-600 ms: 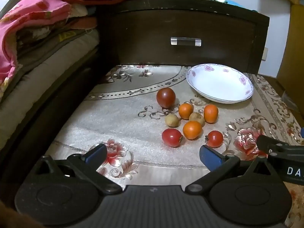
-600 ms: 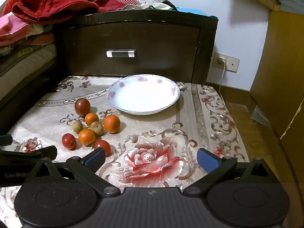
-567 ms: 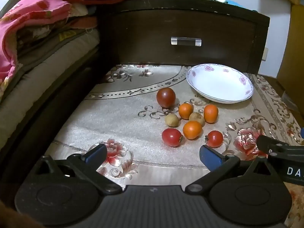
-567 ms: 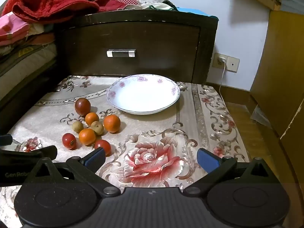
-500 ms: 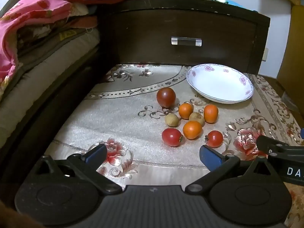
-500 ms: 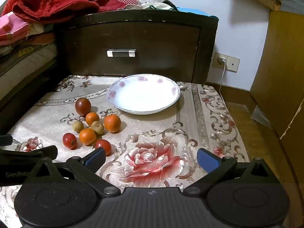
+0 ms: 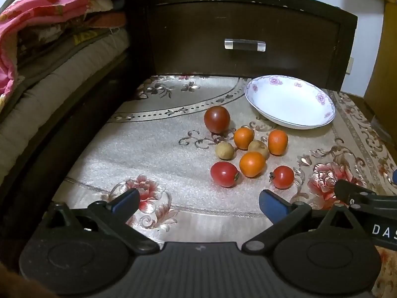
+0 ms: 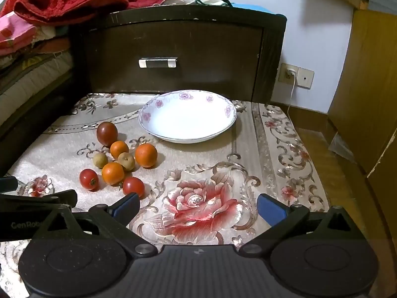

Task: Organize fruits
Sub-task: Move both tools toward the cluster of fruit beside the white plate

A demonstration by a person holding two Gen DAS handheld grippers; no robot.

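— What are your tongs doing?

— My left gripper [image 7: 198, 203] hangs low over the flowered tablecloth [image 7: 153, 154], its blue fingers [image 7: 273, 204] spread wide with nothing between them. My right gripper [image 8: 197, 207] is released the same way, over the big red rose print [image 8: 198, 208].

— And the fruit?

— All 8 pieces lie clustered on the cloth, ahead of my left gripper. The dark red plum [image 7: 217, 119] is farthest back. Then come 3 oranges [image 7: 252, 164], 2 small brown fruits [image 7: 224, 150] between them, and 2 red tomatoes [image 7: 224, 174] nearest me.

— The plate?

— The white floral plate [image 8: 148, 116] sits just behind the cluster, toward the right, with no fruit in it. Behind it stands a dark wooden drawer [image 8: 173, 57].
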